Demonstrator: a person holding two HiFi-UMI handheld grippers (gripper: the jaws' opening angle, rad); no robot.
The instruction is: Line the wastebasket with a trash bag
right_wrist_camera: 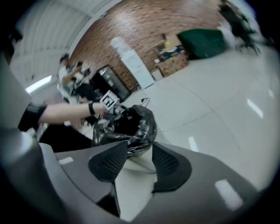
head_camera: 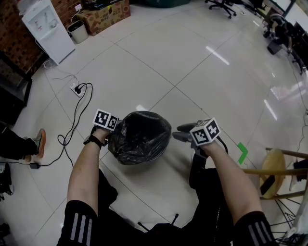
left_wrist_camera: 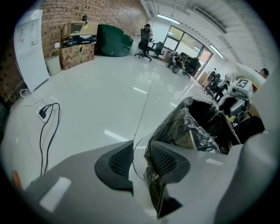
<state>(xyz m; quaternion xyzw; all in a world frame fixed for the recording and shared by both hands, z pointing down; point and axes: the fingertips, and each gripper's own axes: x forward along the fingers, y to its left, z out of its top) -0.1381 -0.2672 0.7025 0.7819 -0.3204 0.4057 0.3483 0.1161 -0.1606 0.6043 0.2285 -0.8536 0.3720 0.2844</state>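
Note:
The wastebasket stands on the white floor in front of me, wrapped in a crinkled black trash bag point(head_camera: 139, 137) that is folded out over its rim. My left gripper point(head_camera: 111, 130) is at the basket's left rim. In the left gripper view its jaws point(left_wrist_camera: 139, 151) stand apart, and the bag's edge point(left_wrist_camera: 197, 127) lies against the right pad point(left_wrist_camera: 164, 159) only. My right gripper point(head_camera: 179, 133) hovers off the basket's right side. It is open with nothing between its pads point(right_wrist_camera: 139, 153), and the bag point(right_wrist_camera: 131, 124) lies just beyond them.
A power strip with a black cable point(head_camera: 77, 89) lies on the floor at the left, near a person's foot point(head_camera: 38, 142). A water dispenser point(head_camera: 45, 26), a small bin point(head_camera: 78, 31) and a cardboard box point(head_camera: 103, 14) line the far wall. A wooden stool point(head_camera: 276, 163) stands at the right.

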